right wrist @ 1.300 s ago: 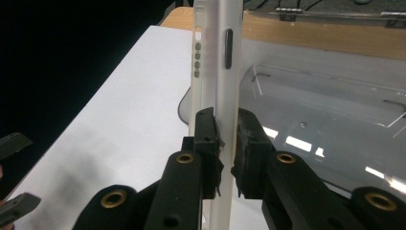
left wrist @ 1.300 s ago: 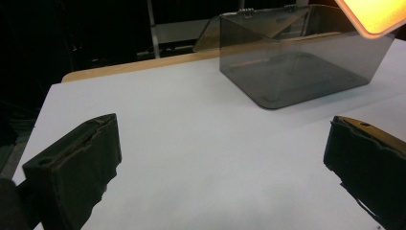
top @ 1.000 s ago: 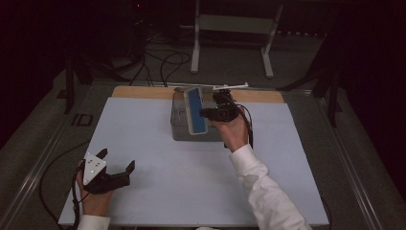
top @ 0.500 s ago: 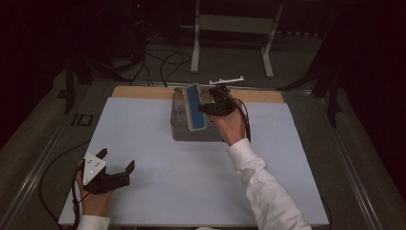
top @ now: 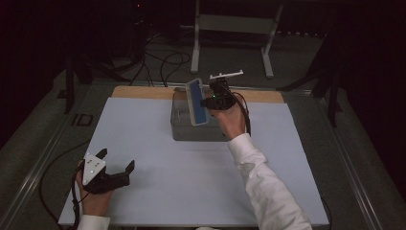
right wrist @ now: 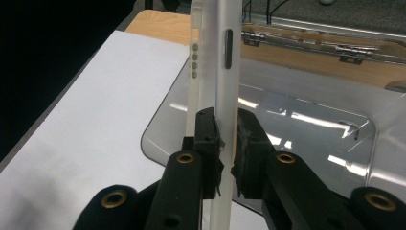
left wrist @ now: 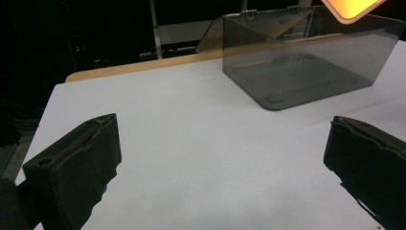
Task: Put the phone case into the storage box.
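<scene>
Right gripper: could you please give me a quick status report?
Right gripper shut on the phone, held above the open clear box. Left gripper open, low over the table. Nothing in the way.

Phone (top: 196, 101): I see a slim slab with a blue face and pale, translucent-cased edge (right wrist: 225, 86), raised on edge and tilted, above the box.
Box (top: 184, 132): smoky clear plastic, lid hinged open at the back, sitting at the far middle of the white bench (top: 158, 163).

Dark lab: white test table (top: 143, 129), floor cables (top: 158, 62), metal stand (top: 234, 28).
</scene>
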A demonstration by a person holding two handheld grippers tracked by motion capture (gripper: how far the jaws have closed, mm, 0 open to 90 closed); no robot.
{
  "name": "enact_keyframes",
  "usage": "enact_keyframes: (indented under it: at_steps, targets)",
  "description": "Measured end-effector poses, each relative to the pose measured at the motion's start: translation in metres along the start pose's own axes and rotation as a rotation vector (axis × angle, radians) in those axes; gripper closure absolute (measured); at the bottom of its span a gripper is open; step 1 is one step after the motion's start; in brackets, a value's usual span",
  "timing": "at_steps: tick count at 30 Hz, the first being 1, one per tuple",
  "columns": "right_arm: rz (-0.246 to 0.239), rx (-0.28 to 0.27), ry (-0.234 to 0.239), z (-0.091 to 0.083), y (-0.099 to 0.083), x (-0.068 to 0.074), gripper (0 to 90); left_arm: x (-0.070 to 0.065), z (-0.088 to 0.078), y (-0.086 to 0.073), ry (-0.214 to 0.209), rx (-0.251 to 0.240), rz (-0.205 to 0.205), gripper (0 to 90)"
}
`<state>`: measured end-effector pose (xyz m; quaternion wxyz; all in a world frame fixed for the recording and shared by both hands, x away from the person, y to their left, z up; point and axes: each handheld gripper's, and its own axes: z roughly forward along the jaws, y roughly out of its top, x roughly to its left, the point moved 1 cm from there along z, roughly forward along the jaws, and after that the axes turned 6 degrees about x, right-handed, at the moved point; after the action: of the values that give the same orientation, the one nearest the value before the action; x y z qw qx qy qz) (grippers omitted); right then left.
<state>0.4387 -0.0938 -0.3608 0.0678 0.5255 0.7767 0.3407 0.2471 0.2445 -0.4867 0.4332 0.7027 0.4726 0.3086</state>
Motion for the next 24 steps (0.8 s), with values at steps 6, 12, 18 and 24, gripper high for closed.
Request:
enact_keyframes:
  at_steps: [6, 12, 18, 24]
  targets:
    - [0.005, 0.004, -0.017, 0.000, 0.004, -0.003, 82.0, 0.000, -0.001, 0.000, 0.002, -0.002, 0.001, 0.1]
    - [0.018, 0.011, -0.030, 0.001, 0.007, -0.007, 82.0, 0.000, -0.001, 0.000, 0.001, -0.002, 0.002, 0.1]
    - [0.035, 0.016, -0.045, 0.003, 0.009, -0.011, 82.0, 0.001, -0.001, 0.001, 0.003, -0.005, -0.002, 0.1]
    - [0.055, 0.025, -0.059, 0.005, 0.010, -0.018, 81.9, 0.001, -0.001, 0.000, 0.003, -0.006, -0.005, 0.1]
